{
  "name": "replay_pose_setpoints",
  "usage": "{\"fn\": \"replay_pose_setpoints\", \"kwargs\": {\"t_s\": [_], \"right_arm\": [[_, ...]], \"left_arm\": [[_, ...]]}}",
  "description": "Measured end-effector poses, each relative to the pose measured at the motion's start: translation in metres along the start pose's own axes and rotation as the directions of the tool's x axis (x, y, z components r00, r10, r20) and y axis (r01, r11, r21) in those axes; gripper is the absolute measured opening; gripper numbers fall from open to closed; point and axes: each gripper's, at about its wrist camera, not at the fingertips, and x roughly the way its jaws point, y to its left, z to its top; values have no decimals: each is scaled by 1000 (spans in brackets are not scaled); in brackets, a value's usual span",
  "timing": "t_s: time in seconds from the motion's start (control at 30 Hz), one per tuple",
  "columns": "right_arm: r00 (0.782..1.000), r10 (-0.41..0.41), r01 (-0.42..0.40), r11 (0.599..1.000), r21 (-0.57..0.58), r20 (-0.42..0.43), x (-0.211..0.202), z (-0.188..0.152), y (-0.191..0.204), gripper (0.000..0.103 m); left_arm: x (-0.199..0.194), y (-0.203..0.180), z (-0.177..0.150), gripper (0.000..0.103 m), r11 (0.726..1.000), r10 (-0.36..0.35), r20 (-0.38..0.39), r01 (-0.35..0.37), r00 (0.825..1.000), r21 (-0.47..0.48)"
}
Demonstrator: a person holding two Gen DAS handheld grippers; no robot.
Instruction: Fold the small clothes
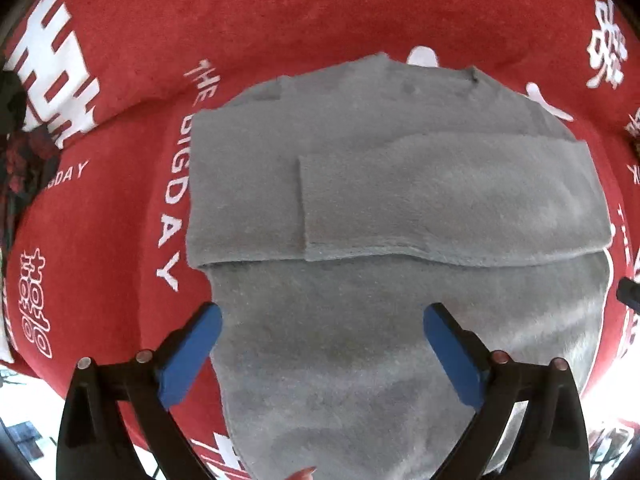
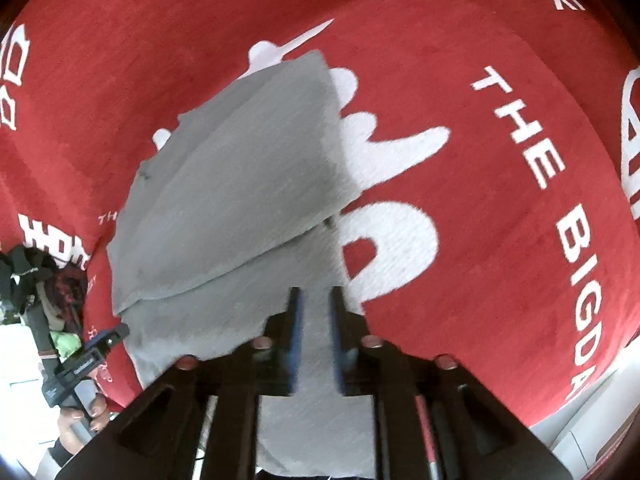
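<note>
Here one grey garment lies on one red cloth.

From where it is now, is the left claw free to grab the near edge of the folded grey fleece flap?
Probably yes. The left claw stands open above the grey fleece garment, and nothing lies between it and the flap's edge.

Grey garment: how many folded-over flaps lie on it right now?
2. One flap folded in from its left side, one from its right, overlapping across the garment. Others may be hidden.
</note>
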Motion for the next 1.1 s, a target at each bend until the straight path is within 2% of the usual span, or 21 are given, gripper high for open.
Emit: {"fn": "replay_pose_setpoints", "kwargs": {"t_s": [0.03, 0.2, 0.27, 0.5, 0.87, 1.1], "right_arm": [[1000, 5, -5, 1000, -6, 0, 0, -2, 3, 40], [999, 26, -27, 999, -27, -28, 2, -11, 11, 42], [999, 34, -35, 999, -41, -40, 2, -14, 14, 47], [995, 61, -66, 996, -56, -84, 7, -16, 17, 48], [985, 93, -105, 992, -71, -145, 10, -9, 8, 48], [972, 121, -140, 986, -86, -204, 19, -9, 0, 48]], "left_arm": [[0, -2, -1, 101, 1000, -7, -3, 7, 1000, 1], [2, -4, -2, 101, 1000, -19, -25, 19, 999, -14], [4, -5, -3, 101, 1000, -23, -44, 22, 999, -18], [8, -22, -9, 101, 999, -28, -90, 29, 996, 20], [4, -50, -9, 101, 999, -34, -101, 33, 994, -16], [3, -54, -30, 101, 996, -28, -106, 19, 994, -84]]}}
